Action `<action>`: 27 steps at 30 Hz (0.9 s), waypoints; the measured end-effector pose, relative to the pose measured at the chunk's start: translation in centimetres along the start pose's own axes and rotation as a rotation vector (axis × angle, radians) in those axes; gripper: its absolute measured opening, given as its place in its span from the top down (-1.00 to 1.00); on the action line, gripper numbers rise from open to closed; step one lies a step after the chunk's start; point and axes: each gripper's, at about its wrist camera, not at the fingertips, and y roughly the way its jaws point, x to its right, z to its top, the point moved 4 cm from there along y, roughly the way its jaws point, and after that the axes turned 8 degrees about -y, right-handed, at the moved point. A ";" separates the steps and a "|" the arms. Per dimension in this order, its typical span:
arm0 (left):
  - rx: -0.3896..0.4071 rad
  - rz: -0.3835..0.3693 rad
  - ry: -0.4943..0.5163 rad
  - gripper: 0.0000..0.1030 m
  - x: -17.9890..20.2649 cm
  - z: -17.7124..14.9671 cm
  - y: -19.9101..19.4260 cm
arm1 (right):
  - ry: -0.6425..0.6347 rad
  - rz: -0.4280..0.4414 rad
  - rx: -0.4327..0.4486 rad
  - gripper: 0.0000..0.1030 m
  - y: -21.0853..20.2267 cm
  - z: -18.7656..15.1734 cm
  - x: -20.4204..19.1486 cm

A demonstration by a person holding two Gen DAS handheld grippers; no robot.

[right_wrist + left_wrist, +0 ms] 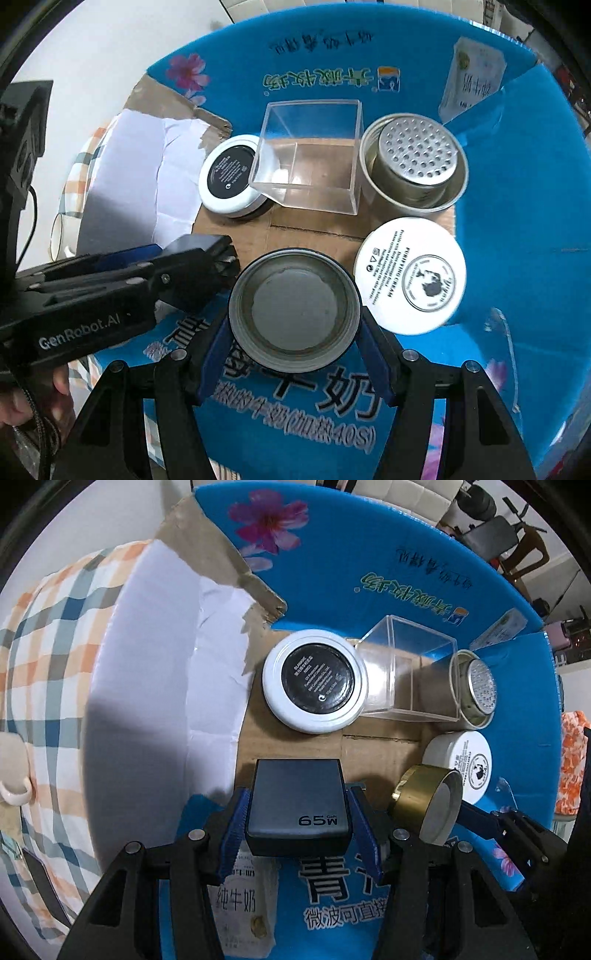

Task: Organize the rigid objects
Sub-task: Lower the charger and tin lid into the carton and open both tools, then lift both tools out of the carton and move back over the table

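Note:
My left gripper (299, 823) is shut on a dark grey 65W charger block (298, 805) and holds it over the near edge of the blue cardboard box (388, 565). My right gripper (293, 343) is shut on a round gold tin (294, 308), open side up; the tin also shows in the left wrist view (430, 805). In the box lie a white-rimmed black compact (314, 681), a clear plastic cube (404, 672), a perforated metal tin (415, 164) and a white cream jar (410, 280).
The box has a brown cardboard floor (314, 225) and a torn flap (218, 554). White paper (155, 657) lines its left side. A plaid cloth (44, 638) lies to the left. The left gripper's body (92, 291) crosses the right wrist view.

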 end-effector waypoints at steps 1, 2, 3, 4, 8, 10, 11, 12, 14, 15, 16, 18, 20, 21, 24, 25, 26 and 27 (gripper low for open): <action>0.000 0.002 0.004 0.01 0.0 0.1 0.0 | 0.012 0.012 -0.001 -0.31 0.3 0.1 0.1; -0.001 0.005 0.011 0.01 0.1 0.3 0.0 | 0.016 0.025 0.000 -0.31 0.6 0.3 0.1; -0.007 0.007 0.018 0.01 0.2 0.4 0.1 | 0.020 0.038 -0.004 -0.31 0.8 0.5 0.2; -0.012 0.010 0.023 0.01 0.3 0.5 0.1 | 0.030 0.044 -0.009 -0.31 1.1 0.6 0.4; -0.026 0.005 0.016 0.00 0.2 0.4 0.1 | 0.046 0.060 -0.035 -0.32 1.8 1.0 0.6; -0.046 0.007 0.016 0.00 0.1 0.0 0.2 | 0.050 0.058 -0.049 -0.32 2.0 1.2 0.7; -0.054 0.007 0.017 -0.01 0.4 0.4 0.3 | 0.054 0.057 -0.053 -0.32 1.9 1.2 0.7; -0.066 0.003 0.008 -0.01 0.3 0.1 0.5 | 0.058 0.060 -0.059 -0.32 2.0 1.2 0.8; -0.073 -0.001 -0.006 -0.01 0.0 -0.2 0.6 | 0.060 0.059 -0.081 -0.33 2.2 1.2 0.9; -0.071 0.005 -0.008 -0.01 -0.1 -0.7 0.7 | 0.062 0.057 -0.091 -0.33 2.3 1.1 1.0; -0.068 0.013 -0.008 -0.01 -0.1 -0.9 0.6 | 0.065 0.055 -0.104 -0.33 2.4 1.0 1.1; -0.064 0.029 -0.001 -0.01 -0.1 -1.2 0.5 | 0.065 0.056 -0.117 -0.34 2.2 0.6 1.3; -0.051 0.048 0.008 -0.01 0.0 -1.4 -0.1 | 0.064 0.044 -0.126 -0.36 2.1 0.2 1.3; -0.041 0.063 0.017 -0.03 0.2 -1.5 -0.5 | 0.063 0.042 -0.130 -0.38 1.6 -0.3 1.3; 0.000 0.099 0.043 -0.35 0.6 -2.1 -1.9 | 0.051 0.016 -0.117 -0.58 0.4 -0.9 1.1; 0.016 0.102 0.046 -0.40 0.9 -2.4 -2.6 | 0.047 -0.003 -0.108 -0.65 -0.2 -1.0 1.1; 0.032 0.103 0.045 -0.46 0.9 -2.5 -3.1 | 0.042 -0.023 -0.097 -0.67 -0.8 -1.1 1.1; 0.051 0.103 0.041 -0.49 1.0 -2.8 -3.8 | 0.039 -0.041 -0.090 -0.68 -1.4 -1.3 1.1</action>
